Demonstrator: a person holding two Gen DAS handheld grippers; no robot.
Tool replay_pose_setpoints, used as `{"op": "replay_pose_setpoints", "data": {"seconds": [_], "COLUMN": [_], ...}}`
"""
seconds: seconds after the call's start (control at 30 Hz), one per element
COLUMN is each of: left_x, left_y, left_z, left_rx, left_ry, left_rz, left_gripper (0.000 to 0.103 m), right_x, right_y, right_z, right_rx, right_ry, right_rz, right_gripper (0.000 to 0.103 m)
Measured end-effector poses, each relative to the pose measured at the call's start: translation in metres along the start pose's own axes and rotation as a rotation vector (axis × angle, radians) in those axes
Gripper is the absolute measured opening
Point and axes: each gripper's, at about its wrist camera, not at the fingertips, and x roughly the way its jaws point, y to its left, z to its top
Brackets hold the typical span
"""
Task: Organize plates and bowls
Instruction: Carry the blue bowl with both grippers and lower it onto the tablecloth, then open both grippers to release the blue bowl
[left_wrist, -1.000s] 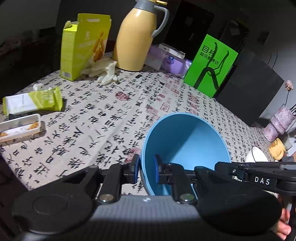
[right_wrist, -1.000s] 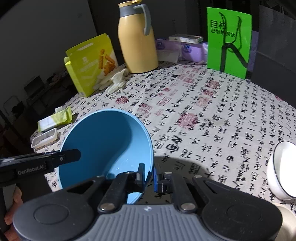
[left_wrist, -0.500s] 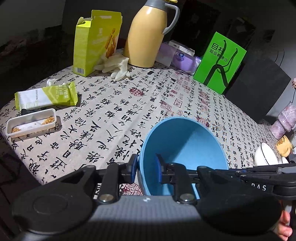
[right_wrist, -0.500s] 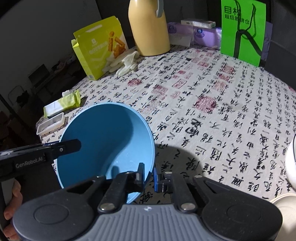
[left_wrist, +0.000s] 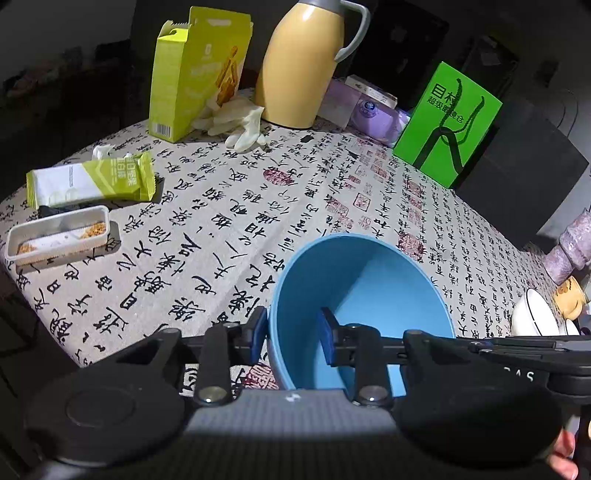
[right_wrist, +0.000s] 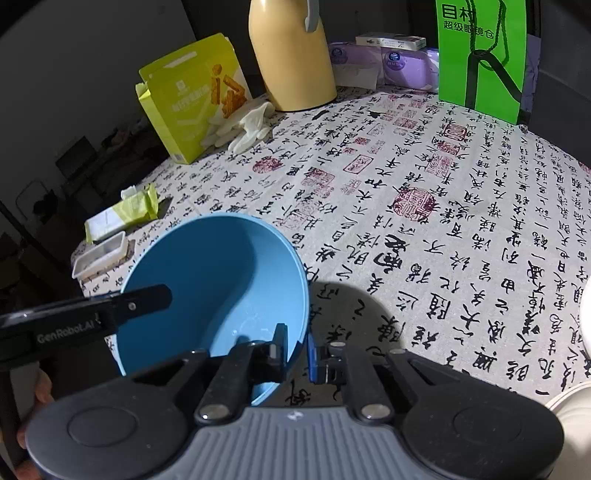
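the worry for us is the bowl (left_wrist: 364, 306) tipping or sliding once our left gripper (left_wrist: 291, 334) lets go, since our right gripper (right_wrist: 295, 350) pinches only a thin bit of rim. the left jaws are opening, the bowl's wall between them but the pads look clear of it. the right jaws are narrow, clamped on the rim at about 5 o'clock of the bowl in the right view. the bowl sits tilted low over the cloth (right_wrist: 424, 221), near its front edge. white bowls (left_wrist: 535, 317) wait at 3 o'clock in the left view, well apart.
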Motion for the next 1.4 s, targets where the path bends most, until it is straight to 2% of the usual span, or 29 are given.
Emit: {"op": "replay_pose_setpoints", "data": {"seconds": [0.13,0.27,0.33,0.37,0.4,0.43,0.47,0.57,0.63,0.77,0.8,1.2,1.4], "left_x": [0.002,-0.002,-0.004,-0.006,-0.007,-0.009,-0.012,-0.018,-0.022,-0.031,-0.033,-0.056,-0.063], "left_y": [0.004,0.004,0.004,0.005,0.005,0.005,0.005,0.004,0.002,-0.003,-0.005,-0.031,-0.048], "left_z": [0.0,0.0,0.0,0.0,0.0,0.0,0.0,-0.002,-0.004,-0.009,-0.01,-0.033,-0.045], "left_rx": [-0.015,-0.01,-0.007,-0.008,-0.01,-0.01,-0.007,-0.004,0.002,0.02,0.028,0.102,0.172], "left_ry": [0.006,-0.015,-0.028,-0.034,-0.043,-0.055,-0.067,-0.098,-0.124,-0.168,-0.181,-0.319,-0.358], "left_rz": [-0.001,0.001,0.004,0.001,-0.002,-0.005,-0.005,-0.028,-0.048,-0.079,-0.083,-0.134,-0.133], "left_gripper": [0.031,0.049,0.06,0.07,0.081,0.083,0.086,0.102,0.103,0.103,0.103,0.103,0.103], "right_x": [0.001,-0.003,-0.008,-0.011,-0.014,-0.017,-0.02,-0.031,-0.039,-0.054,-0.057,-0.099,-0.113], "right_y": [0.001,0.0,0.0,-0.001,-0.001,-0.002,-0.003,-0.005,-0.006,-0.01,-0.012,-0.037,-0.062], "right_z": [0.0,-0.002,-0.003,-0.004,-0.006,-0.007,-0.009,-0.017,-0.022,-0.035,-0.038,-0.089,-0.114], "right_rx": [0.004,0.007,0.011,0.013,0.015,0.017,0.021,0.021,0.025,0.035,0.04,0.063,0.132], "right_ry": [-0.012,-0.035,-0.055,-0.064,-0.074,-0.084,-0.097,-0.135,-0.163,-0.219,-0.231,-0.412,-0.465], "right_rz": [0.01,0.026,0.045,0.048,0.049,0.05,0.049,0.058,0.066,0.054,0.047,-0.018,-0.005], "right_gripper": [0.015,0.022,0.033,0.036,0.044,0.052,0.056,0.075,0.091,0.096,0.102,0.103,0.103]}}
